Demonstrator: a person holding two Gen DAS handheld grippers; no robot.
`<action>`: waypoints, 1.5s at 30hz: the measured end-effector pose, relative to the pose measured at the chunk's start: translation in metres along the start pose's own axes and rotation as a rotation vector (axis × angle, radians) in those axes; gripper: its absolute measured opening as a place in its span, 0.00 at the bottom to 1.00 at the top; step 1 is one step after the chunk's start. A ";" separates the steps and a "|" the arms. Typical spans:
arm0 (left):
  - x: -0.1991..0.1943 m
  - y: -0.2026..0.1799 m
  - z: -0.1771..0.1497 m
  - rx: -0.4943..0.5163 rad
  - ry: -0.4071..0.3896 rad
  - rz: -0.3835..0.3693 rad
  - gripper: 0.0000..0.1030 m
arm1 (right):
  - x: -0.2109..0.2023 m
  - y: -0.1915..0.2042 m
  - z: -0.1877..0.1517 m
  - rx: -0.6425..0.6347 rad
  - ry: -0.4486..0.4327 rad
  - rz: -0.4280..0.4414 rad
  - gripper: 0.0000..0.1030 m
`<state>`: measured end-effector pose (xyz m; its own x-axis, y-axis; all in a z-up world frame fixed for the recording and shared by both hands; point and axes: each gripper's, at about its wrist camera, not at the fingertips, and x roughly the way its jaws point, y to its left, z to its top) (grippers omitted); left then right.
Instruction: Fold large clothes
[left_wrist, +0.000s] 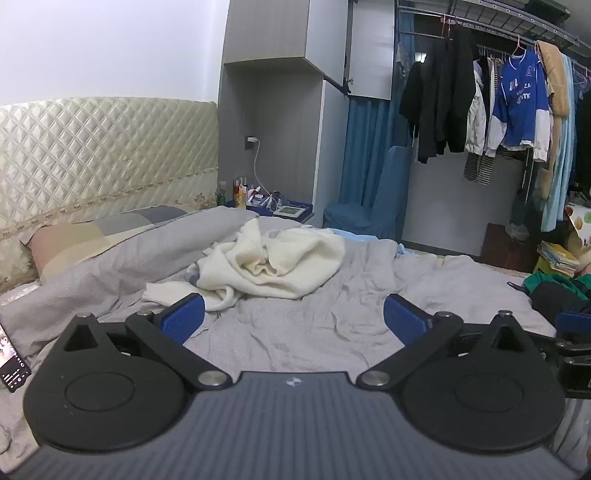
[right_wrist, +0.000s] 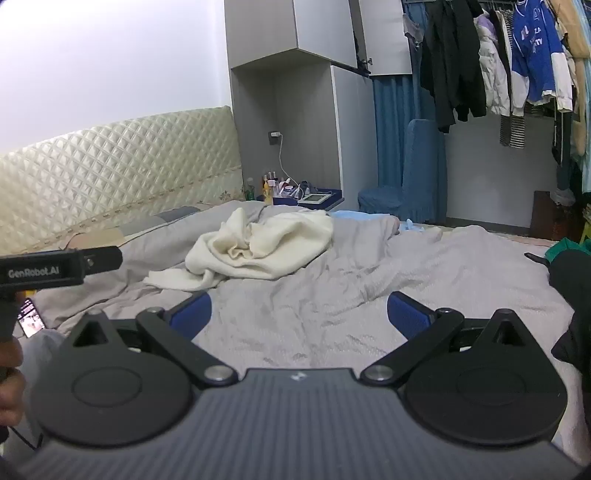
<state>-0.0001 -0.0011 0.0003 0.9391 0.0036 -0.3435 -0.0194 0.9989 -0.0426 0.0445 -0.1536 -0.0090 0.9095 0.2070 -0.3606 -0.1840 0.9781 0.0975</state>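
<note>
A cream knitted garment (left_wrist: 273, 262) lies crumpled on the grey bedspread (left_wrist: 325, 332), a little ahead of both grippers; in the right wrist view the same garment (right_wrist: 266, 243) sits ahead and slightly left. My left gripper (left_wrist: 293, 319) stands open over the bedspread, its blue pads wide apart with nothing between them; its left pad overlaps a trailing sleeve in the picture. My right gripper (right_wrist: 299, 312) is open too, over bare bedspread (right_wrist: 332, 314). The body of the left gripper (right_wrist: 55, 271) shows at the left edge of the right wrist view.
A quilted headboard (left_wrist: 92, 155) and a pillow (left_wrist: 85, 236) lie left. A phone (left_wrist: 13, 363) rests on the bed's left edge. Dark and green clothes (left_wrist: 557, 291) sit at the right. Behind the bed stand a cluttered nightstand (left_wrist: 280, 210), a blue-covered chair (left_wrist: 376, 206) and a clothes rail (left_wrist: 498, 96).
</note>
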 end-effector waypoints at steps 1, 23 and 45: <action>0.000 -0.001 0.000 0.002 -0.002 0.001 1.00 | 0.000 0.000 0.000 0.007 0.005 -0.003 1.00; -0.045 0.014 0.011 -0.023 -0.046 -0.008 1.00 | -0.026 0.013 0.003 0.015 -0.026 0.028 1.00; 0.018 0.025 0.021 -0.041 0.027 0.009 1.00 | 0.030 0.009 0.013 0.033 0.036 0.029 1.00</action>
<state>0.0238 0.0248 0.0125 0.9294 0.0105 -0.3689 -0.0423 0.9961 -0.0781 0.0749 -0.1389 -0.0072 0.8897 0.2366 -0.3905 -0.1970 0.9705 0.1392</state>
